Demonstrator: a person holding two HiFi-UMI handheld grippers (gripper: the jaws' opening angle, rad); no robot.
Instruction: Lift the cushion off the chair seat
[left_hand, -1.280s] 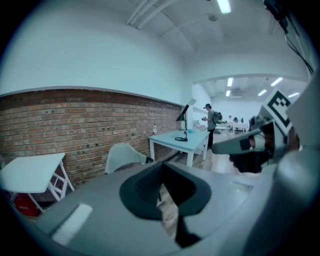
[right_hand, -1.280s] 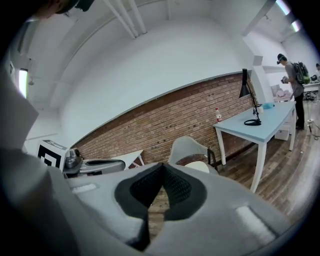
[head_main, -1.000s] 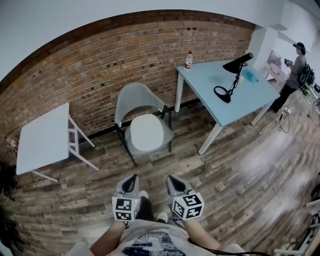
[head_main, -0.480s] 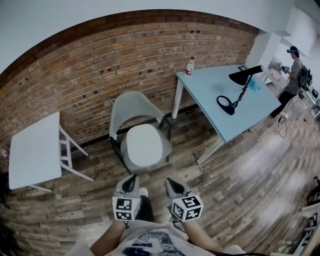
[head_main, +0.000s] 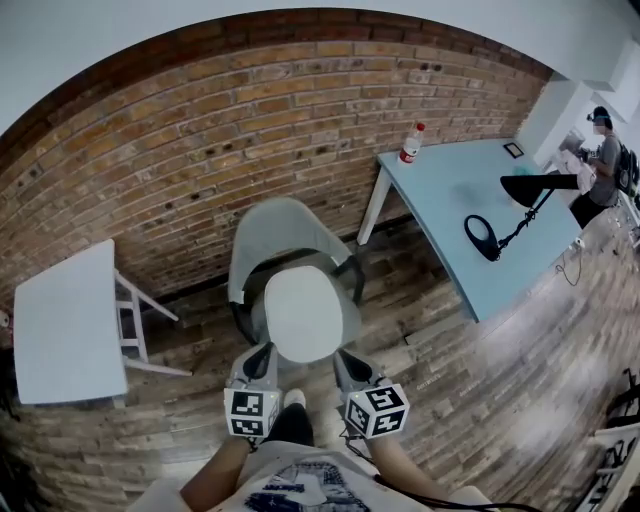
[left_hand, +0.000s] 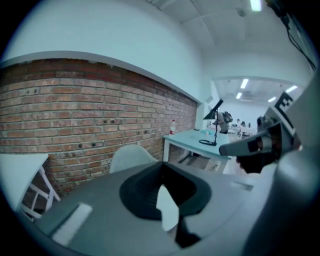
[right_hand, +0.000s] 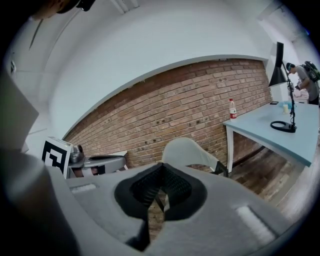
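Note:
A light grey shell chair stands against the brick wall, with a white oval cushion lying on its seat. My left gripper and right gripper are both shut and empty. They are side by side at the cushion's near edge, one at each front corner, and I cannot tell whether they touch it. The left gripper view has the chair back just beyond the closed left gripper. The right gripper view shows the chair back past the closed right gripper.
A white folding table stands to the chair's left. On the right, a light blue table carries a black desk lamp and a bottle. A person stands at the far right. The floor is wood plank.
Both grippers have travelled forward together towards the chair. The chair and cushion now lie much closer, and the cushion's front edge is right at the gripper tips. The jaws stayed shut.

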